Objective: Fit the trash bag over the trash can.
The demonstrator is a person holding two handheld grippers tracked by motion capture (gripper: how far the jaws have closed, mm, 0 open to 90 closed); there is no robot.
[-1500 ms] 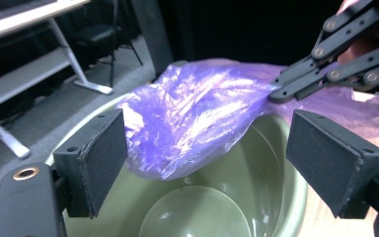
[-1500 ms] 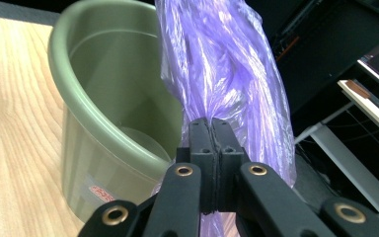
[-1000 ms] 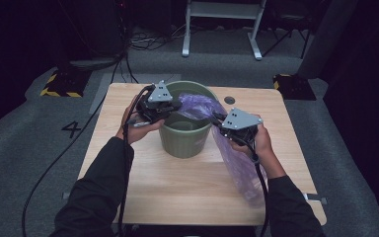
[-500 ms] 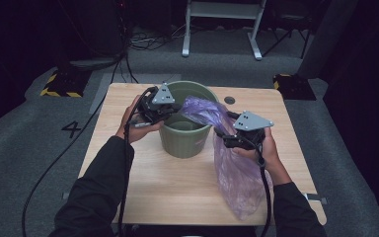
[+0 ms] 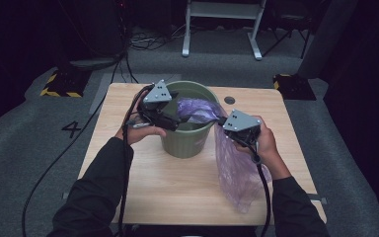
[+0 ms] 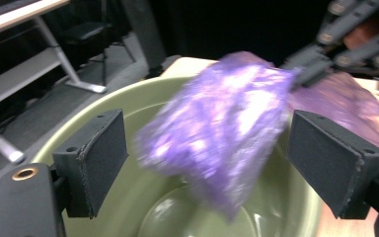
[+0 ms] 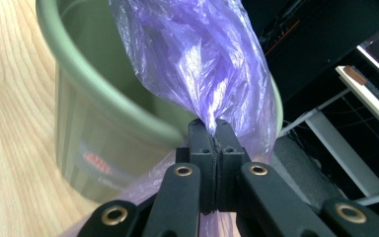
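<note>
Clamping the purple plastic bag (image 7: 197, 64) at its gathered edge, the right hand-held gripper (image 7: 215, 129) has its jaws pressed fully together on the film. The left hand-held gripper (image 6: 205, 163) has just been opening; its jaws stand wide apart, the bag between them untouched, above the green bucket (image 5: 185, 140) on the bench (image 5: 128, 163).

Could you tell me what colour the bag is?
Translucent purple; the bag shows best in the right gripper view.
</note>
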